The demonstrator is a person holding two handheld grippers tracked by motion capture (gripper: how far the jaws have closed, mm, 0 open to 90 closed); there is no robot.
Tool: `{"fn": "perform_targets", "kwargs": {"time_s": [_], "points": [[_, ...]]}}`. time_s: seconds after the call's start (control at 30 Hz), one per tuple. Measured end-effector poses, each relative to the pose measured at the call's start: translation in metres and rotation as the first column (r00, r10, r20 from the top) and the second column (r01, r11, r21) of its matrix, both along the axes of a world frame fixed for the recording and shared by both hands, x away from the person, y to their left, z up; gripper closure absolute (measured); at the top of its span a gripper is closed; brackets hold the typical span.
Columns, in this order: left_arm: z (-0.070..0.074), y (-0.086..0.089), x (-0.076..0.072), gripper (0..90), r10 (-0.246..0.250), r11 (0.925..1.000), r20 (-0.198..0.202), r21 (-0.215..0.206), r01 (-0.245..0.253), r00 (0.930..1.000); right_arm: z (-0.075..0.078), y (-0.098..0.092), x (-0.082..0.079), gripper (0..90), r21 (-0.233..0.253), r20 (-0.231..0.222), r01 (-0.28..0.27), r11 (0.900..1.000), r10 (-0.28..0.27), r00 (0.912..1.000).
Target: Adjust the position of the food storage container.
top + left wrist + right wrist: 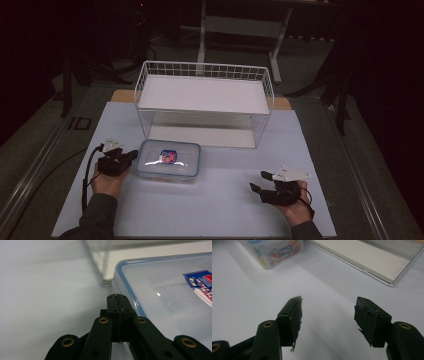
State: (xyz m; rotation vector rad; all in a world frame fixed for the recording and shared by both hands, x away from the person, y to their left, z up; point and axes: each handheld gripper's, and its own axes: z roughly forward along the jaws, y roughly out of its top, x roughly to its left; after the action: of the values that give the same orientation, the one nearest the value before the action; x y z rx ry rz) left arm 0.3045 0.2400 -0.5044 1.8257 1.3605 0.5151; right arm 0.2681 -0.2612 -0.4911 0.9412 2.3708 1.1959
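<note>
Centrally, a white wire two-level rack (204, 102) stands on the pale table (225, 200). Just before it lies a clear plastic box with blue-rimmed lid (168, 160). Beside the box's left edge, the left gripper (131, 156) has jaws pressed together, empty. Well right, the right gripper (259, 182) gapes wide, empty.

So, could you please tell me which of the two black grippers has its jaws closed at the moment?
The left gripper, beside the clear blue-rimmed plastic container, has its jaws pressed together on nothing; the right gripper stands wide open over the white tabletop.
</note>
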Motion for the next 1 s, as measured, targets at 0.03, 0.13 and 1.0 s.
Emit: {"fn": "perform_targets", "kwargs": {"time_s": [0.03, 0.13, 1.0], "points": [[0.0, -0.004, -0.001, 89.6, -0.008, 0.9999, 0.0, 0.01, 0.008, 1.0, 0.0, 0.0, 0.0, 38.5, 0.001, 0.0, 0.001, 1.0, -0.001, 1.0], [0.001, -0.014, -0.004, 89.6, -0.024, 0.9997, -0.003, 0.003, 0.024, 0.9997, 0.001, -0.001, 0.0, 38.5, 0.001, 0.0, 0.003, 1.0, -0.003, 1.0], [-0.001, -0.077, -0.018, 81.3, -0.192, 0.9814, 0.017, 0.016, 0.191, 0.9813, 0.003, -0.002, 0.004, 40.2, 0.015, -0.003, 0.071, 0.997, -0.071, 0.9975]]}}
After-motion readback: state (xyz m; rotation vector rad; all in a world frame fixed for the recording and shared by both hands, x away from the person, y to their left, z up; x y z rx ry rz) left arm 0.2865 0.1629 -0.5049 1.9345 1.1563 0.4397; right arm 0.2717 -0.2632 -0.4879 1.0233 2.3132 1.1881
